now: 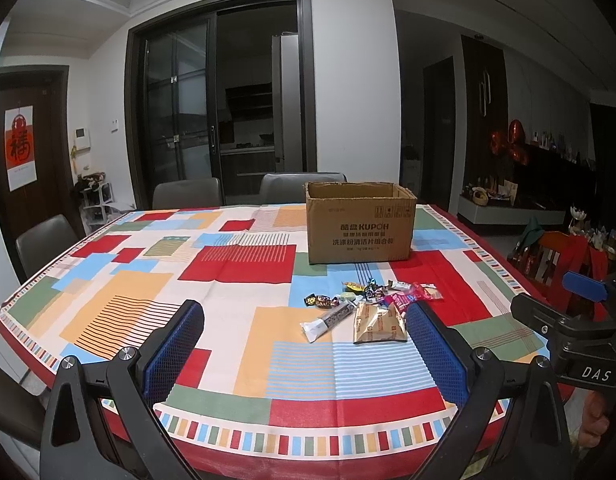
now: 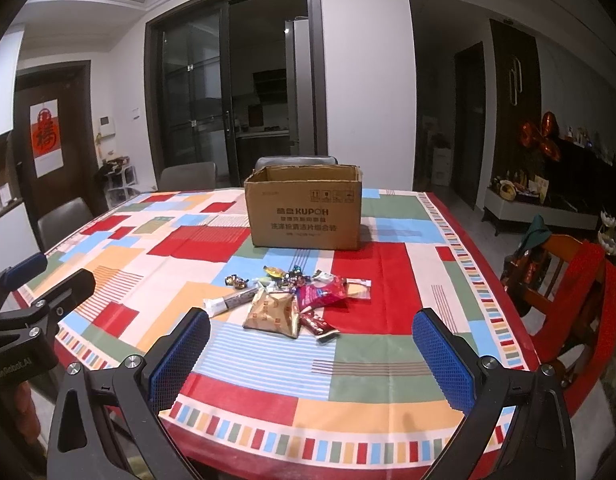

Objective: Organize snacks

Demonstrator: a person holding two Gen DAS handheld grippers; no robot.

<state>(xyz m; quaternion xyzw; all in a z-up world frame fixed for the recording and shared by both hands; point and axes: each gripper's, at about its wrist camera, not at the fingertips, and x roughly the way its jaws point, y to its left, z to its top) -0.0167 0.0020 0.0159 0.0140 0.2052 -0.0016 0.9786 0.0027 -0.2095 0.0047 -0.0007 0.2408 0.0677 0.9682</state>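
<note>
Patchwork tablecloth (image 2: 268, 360) runs out ahead of me; my left gripper (image 1: 304, 356) and right gripper (image 2: 311, 360) both hover wide apart, empty, above its near edge; beyond them lies the snack pile (image 2: 292, 296), and farther back the open cardboard box (image 2: 304, 216) stands upright.

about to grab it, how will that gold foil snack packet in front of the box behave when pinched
The gold foil packet looks puffed and creased, so it will probably crumple and give. Its glossy film may slip. It lies flat on the tablecloth, so it likely won't roll.
</note>
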